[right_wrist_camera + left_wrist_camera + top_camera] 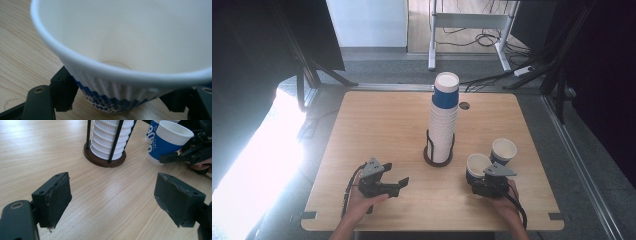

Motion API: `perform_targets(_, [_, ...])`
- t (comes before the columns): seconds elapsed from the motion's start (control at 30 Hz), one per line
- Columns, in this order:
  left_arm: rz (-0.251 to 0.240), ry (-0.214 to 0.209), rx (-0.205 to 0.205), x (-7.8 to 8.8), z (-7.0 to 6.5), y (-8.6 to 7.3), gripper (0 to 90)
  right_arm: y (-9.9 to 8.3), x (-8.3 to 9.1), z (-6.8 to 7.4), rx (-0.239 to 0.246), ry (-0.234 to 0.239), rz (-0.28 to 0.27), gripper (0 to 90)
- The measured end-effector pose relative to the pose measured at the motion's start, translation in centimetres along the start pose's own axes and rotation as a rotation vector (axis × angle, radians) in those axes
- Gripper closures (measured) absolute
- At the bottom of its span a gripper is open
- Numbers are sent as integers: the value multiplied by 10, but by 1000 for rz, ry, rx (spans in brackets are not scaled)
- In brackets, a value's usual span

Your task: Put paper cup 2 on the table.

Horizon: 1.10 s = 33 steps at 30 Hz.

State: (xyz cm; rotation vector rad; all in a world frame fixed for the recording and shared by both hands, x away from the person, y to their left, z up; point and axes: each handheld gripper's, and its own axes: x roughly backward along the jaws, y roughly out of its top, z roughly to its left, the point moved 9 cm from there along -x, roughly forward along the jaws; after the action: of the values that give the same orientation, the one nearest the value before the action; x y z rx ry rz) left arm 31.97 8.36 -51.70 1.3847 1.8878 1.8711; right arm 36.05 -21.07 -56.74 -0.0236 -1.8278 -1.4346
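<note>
A blue-and-white paper cup (477,164) (166,141) (130,37) stands on the wooden table (377,125), right of centre near the front. My right gripper (482,182) (120,102) has its jaws on either side of this cup's lower wall. A slight gap shows at one pad, so the jaws stand open around the cup. My left gripper (394,176) (112,202) rests at the front left, open, with bare table between its pads.
A tall stack of white ribbed cups (443,120) (107,137), topped by a blue one, sits in a black wire holder on a round brown base (100,161) at the table's centre. A second blue-and-white cup (503,150) (151,132) stands just behind the first.
</note>
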Motion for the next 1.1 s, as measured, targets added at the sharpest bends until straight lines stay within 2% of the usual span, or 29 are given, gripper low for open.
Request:
perform_targets(0.1, [0, -2, 0, 0, 0, 0, 141, -2, 0, -1, -15, 5, 17, 133])
perform_targets(0.27, [2, -4, -1, 0, 0, -1, 140, 0, 14, -3, -47, -4, -26, 132])
perform_targets(0.4, [3, -6, -5, 0, -1, -1, 141, 4, 32, -5, -75, 5, -81, 134])
perform_targets(0.53, [-2, -5, -5, 2, -1, 0, 140, 8, 55, -2, -80, 6, -137, 141])
perform_targets(0.67, [-1, -4, -14, 2, -4, 1, 140, 23, 79, 5, -67, 20, -205, 179])
perform_targets(0.8, [-2, -2, -34, 2, -8, 3, 140, 41, 94, 19, -46, 58, -265, 224])
perform_targets(0.87, [1, -1, -49, 2, -11, 3, 140, 49, 97, 31, -17, 80, -282, 240])
perform_targets(0.97, [8, 1, -70, 1, -15, 3, 140, 57, 97, 48, 13, 122, -289, 262])
perform_targets(1.1, [16, -4, -86, -1, -19, 1, 140, 65, 85, 75, 41, 207, -283, 277])
